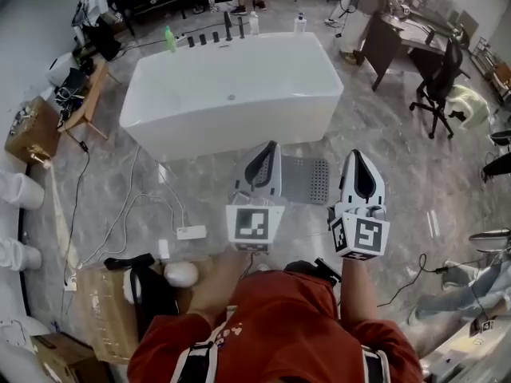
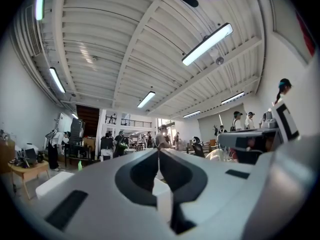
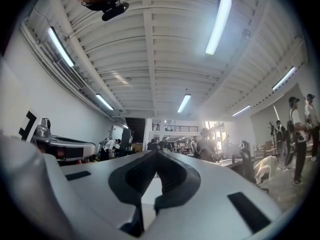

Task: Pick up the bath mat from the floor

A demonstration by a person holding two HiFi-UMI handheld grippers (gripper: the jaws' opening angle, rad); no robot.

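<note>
A grey perforated bath mat (image 1: 307, 179) lies flat on the marble floor in front of the white bathtub (image 1: 231, 90). In the head view my left gripper (image 1: 267, 148) and right gripper (image 1: 356, 156) are held up side by side at chest height, one over each end of the mat and well above it. Both are shut with nothing between the jaws. The left gripper view shows its closed jaws (image 2: 159, 151) pointing level across the hall, the bathtub (image 2: 50, 183) low at left. The right gripper view likewise shows closed jaws (image 3: 157, 155) aimed at the hall.
A white power strip (image 1: 191, 232) and cables lie on the floor at left. A cardboard box (image 1: 112, 300) stands near my left side. Bottles (image 1: 169, 39) line the tub's far rim. An office chair (image 1: 439, 86) and desk (image 1: 391, 42) stand at right. People stand in the hall behind.
</note>
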